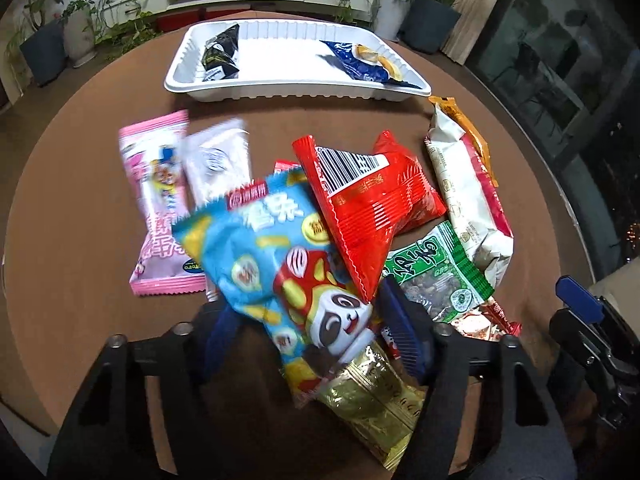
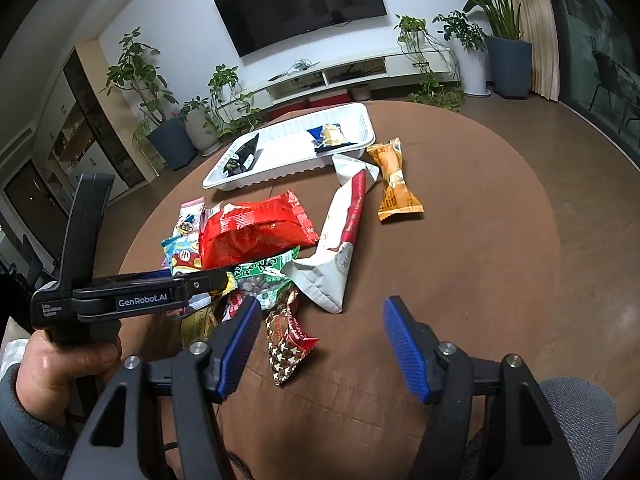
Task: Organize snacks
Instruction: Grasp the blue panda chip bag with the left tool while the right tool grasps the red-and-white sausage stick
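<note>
The left gripper (image 1: 308, 340) is largely masked in its own view: the blue panda packet (image 1: 280, 280) lies across the gap between its two blue fingers (image 1: 404, 336), and whether the pads actually press that packet cannot be told. The packet is a light-blue wrapper with yellow chips and a panda face, slightly blurred, tilted from 11 to 5 o'clock; its lower end overlaps a gold packet (image 1: 372, 408) that is cut off behind the right-hand finger frame. A red packet (image 1: 372, 208) with a barcode panel rests against the blue one at 1 o'clock; behind it only a sliver of another red wrapper shows. At 10 o'clock lie a pink packet (image 1: 160, 208) and a motion-blurred white packet (image 1: 218, 160). At 3 o'clock a green packet (image 1: 440, 272) is partly tucked under a long white-and-red packet (image 1: 464, 196), which hides most of an orange packet (image 1: 464, 120). The white tray (image 1: 296, 90) sits at 12 o'clock on the round brown table (image 1: 80, 184), holding a black packet (image 1: 220, 56) and a navy packet (image 1: 360, 62). In the right wrist view the right gripper (image 2: 320, 348) stands with its jaws wide apart and empty over bare tabletop; a brown dotted packet (image 2: 286, 344) lies just beside its left finger. The person's left hand (image 2: 68, 360) grips the other tool's handle at 9 o'clock.
</note>
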The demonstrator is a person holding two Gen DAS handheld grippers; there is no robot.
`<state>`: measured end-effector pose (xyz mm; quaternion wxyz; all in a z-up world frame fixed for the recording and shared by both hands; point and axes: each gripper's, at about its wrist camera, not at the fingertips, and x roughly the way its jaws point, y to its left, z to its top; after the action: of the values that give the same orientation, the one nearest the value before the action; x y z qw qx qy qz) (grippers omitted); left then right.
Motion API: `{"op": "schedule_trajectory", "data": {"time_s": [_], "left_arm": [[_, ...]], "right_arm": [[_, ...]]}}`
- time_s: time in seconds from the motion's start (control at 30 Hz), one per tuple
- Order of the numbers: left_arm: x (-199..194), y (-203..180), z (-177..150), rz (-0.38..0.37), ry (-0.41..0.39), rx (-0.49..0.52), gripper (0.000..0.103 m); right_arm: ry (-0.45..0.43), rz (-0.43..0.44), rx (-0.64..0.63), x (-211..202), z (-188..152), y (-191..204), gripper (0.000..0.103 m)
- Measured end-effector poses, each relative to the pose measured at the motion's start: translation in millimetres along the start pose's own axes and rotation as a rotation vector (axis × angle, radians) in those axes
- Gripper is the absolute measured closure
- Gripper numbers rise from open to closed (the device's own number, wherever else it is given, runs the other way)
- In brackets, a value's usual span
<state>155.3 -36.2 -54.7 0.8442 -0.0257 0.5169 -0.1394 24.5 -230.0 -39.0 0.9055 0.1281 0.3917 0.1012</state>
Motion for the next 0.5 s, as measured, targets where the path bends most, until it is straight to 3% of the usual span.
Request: {"op": "schedule_trajectory", "data": {"time_s": [0.5], "left_arm": [[-14,24,0,-0.077,-0.046,-0.040,0.070]], "right_arm": [[0.007,0.000,0.004,0,-2,0,0.036]]}}
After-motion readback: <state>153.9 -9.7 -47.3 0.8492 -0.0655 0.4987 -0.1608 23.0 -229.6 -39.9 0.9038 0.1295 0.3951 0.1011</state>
